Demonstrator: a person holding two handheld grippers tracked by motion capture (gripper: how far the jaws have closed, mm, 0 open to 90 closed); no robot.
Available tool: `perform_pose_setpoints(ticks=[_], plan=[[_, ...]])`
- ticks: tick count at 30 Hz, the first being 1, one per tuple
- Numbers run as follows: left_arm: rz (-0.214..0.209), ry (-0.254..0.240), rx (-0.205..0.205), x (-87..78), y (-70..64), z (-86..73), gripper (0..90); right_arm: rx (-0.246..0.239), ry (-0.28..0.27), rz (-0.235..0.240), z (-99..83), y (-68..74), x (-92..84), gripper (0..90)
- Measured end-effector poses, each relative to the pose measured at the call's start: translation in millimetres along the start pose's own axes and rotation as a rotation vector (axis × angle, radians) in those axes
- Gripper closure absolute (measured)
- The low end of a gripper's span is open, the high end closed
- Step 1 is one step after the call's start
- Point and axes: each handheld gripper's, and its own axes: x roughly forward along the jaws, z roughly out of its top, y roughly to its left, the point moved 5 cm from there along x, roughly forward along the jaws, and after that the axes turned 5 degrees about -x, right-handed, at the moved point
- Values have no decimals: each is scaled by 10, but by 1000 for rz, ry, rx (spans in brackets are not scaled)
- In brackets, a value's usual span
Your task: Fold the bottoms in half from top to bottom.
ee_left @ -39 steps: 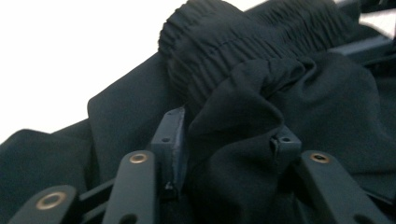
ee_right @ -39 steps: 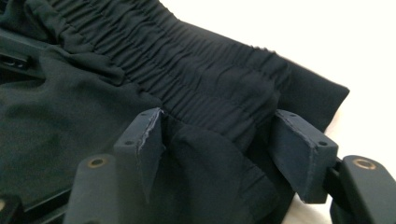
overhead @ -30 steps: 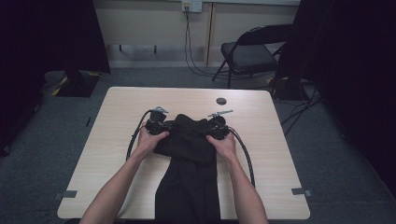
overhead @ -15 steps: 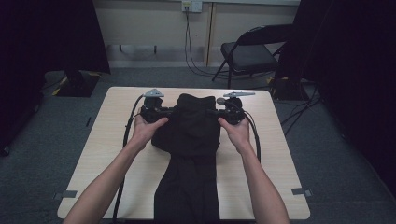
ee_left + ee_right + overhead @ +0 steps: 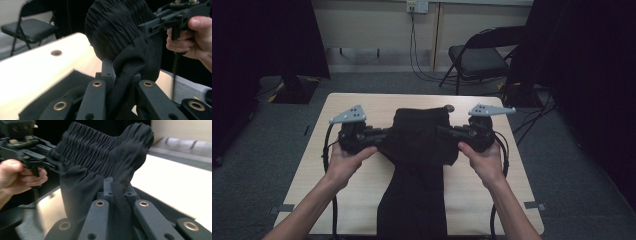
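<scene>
Black garment (image 5: 417, 165), gathered elastic waistband, runs from the table's near edge up the middle. Lower part lies flat on the table (image 5: 362, 200). Upper part is lifted off the surface and hangs between the two grippers.

Left hand (image 5: 344, 162) and right hand (image 5: 484, 160) come in from the near side, each wrapped round a gripper body, cables trailing back toward the person.

Left gripper (image 5: 384, 134): jaws together, clamped on the garment's left edge. In the left gripper view the cloth (image 5: 125, 67) is pinched between the black jaws and bunches up above them.

Right gripper (image 5: 447, 131): has just been closing, jaws now clamped on the garment's right edge. The right gripper view shows fabric (image 5: 110, 170) pinched right at the tips, ribbed waistband spread above.

Both grippers point inward at each other, roughly level, above the table's middle to far half. Grey three-cornered plates sit on top of each.

Small round dark thing (image 5: 449, 107) on the table just past the waistband, near the far edge; can't tell what it is.

Beyond the table: grey carpet, folding chair (image 5: 479, 57), wall socket (image 5: 417, 6) with cables hanging down.
</scene>
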Motion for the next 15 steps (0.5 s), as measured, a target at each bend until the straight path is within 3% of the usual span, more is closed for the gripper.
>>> perform_pose_setpoints(ticks=[2, 4, 5, 6, 10, 11, 13, 15], plan=[[8, 60, -7, -3, -59, -241, 819, -9, 36, 6, -118, 120, -33, 853], [-1, 117, -51, 50, -58, -496, 819, -9, 91, 8, -354, 216, 4, 853], [13, 157, -50, 108, -44, -664, 819, -15, 131, 5, -509, 243, 45, 853], [26, 216, -66, 200, -7, -879, 819, 3, 161, 6, -683, 245, 98, 852], [51, 387, -124, 521, 167, -1446, 822, 108, 338, 9, -1473, 157, 401, 852], [63, 419, -151, 580, 221, -1541, 822, 104, 372, -1, -1619, 138, 468, 853], [86, 465, -144, 653, 289, -1627, 821, 97, 422, -34, -1856, 51, 594, 852], [121, 473, -122, 732, 374, -1660, 822, 153, 405, -43, -1945, -74, 666, 852]])
